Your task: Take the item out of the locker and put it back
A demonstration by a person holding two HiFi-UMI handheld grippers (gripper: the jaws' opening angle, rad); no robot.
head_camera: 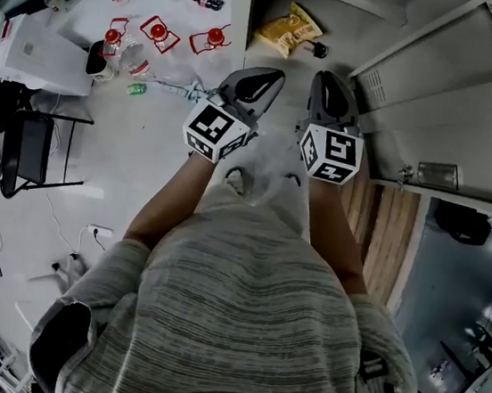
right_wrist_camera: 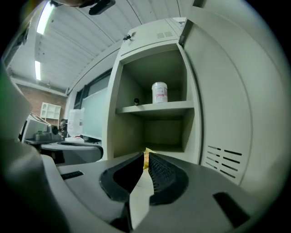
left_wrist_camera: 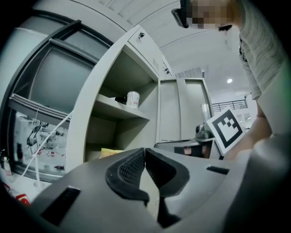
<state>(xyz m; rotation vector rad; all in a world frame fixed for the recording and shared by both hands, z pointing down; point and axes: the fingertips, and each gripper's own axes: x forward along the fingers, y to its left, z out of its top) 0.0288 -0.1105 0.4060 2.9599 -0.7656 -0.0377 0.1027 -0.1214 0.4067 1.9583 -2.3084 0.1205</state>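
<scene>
Left gripper and right gripper are both closed on nothing, side by side before the open locker. The yellow bag lies in its lower compartment, just beyond and dead ahead of the right jaws (off to the left of the left gripper's line). Its length seems to slant far-right to near-left. A jar stands on the shelf above.

Yellow bag in locker's lower compartment
</scene>
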